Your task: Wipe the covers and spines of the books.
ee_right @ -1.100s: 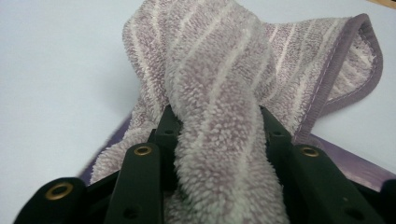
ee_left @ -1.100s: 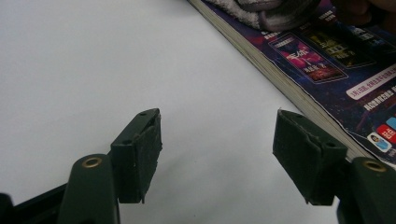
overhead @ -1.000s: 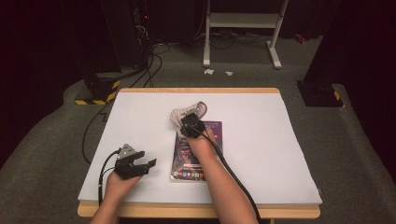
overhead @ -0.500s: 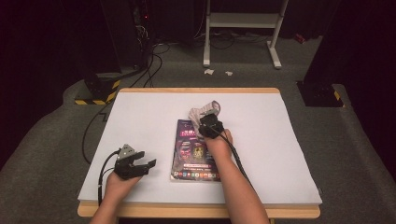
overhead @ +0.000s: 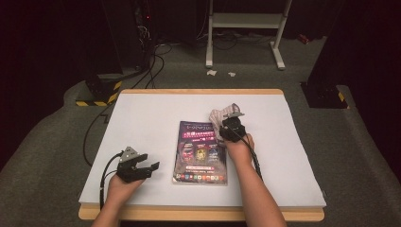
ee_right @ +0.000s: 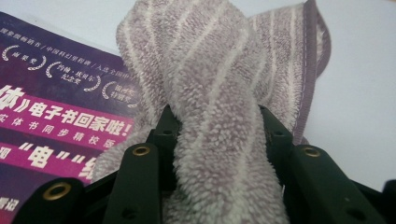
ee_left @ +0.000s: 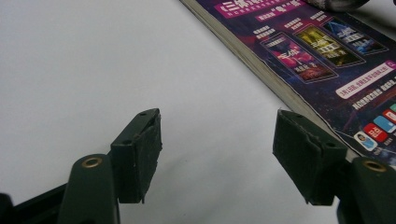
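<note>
My right gripper [overhead: 226, 122] clamps the striped towel [ee_right: 219, 93] at the magazine's [overhead: 201, 151] far right corner; my left gripper [ee_left: 217, 154] gapes empty near its left edge.

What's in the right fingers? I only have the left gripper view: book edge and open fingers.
Observer: A striped cloth, bunched between the right gripper's fingers.
Operator: Where is it relative to the book?
Observer: High view puts the cloth at the book's far right corner, partly over the cover.
Operator: And the left gripper?
Observer: The left gripper sits on the table left of the book's near end, pointing at it, nothing between its fingers.
</note>
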Available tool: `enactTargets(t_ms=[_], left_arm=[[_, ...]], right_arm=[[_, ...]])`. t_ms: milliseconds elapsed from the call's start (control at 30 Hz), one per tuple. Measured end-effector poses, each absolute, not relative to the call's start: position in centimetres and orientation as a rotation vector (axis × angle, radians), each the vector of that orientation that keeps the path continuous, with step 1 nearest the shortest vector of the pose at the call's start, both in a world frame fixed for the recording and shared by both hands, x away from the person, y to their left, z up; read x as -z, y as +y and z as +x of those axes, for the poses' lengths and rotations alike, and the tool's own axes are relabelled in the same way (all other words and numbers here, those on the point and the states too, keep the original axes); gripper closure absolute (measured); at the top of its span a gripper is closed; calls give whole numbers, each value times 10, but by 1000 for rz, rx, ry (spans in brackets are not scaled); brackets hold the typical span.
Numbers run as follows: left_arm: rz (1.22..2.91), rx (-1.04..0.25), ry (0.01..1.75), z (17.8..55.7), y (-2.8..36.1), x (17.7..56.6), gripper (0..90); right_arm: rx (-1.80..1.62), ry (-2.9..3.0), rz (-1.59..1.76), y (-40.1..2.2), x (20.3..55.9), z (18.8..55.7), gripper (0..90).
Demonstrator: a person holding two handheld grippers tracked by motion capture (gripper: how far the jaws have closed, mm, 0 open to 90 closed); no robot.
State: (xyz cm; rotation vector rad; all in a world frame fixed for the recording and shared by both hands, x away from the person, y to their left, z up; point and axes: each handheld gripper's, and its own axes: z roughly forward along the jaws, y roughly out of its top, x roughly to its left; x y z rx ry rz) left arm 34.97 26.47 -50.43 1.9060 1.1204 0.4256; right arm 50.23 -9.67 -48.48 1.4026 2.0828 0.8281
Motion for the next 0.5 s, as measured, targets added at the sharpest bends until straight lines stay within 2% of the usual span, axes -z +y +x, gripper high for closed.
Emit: enactTargets(t_ms=[500], left_arm=[[1933,-401,1073,346,247,502,328]], right_arm=[[-868,1976,1401,-169,459,459,602]])
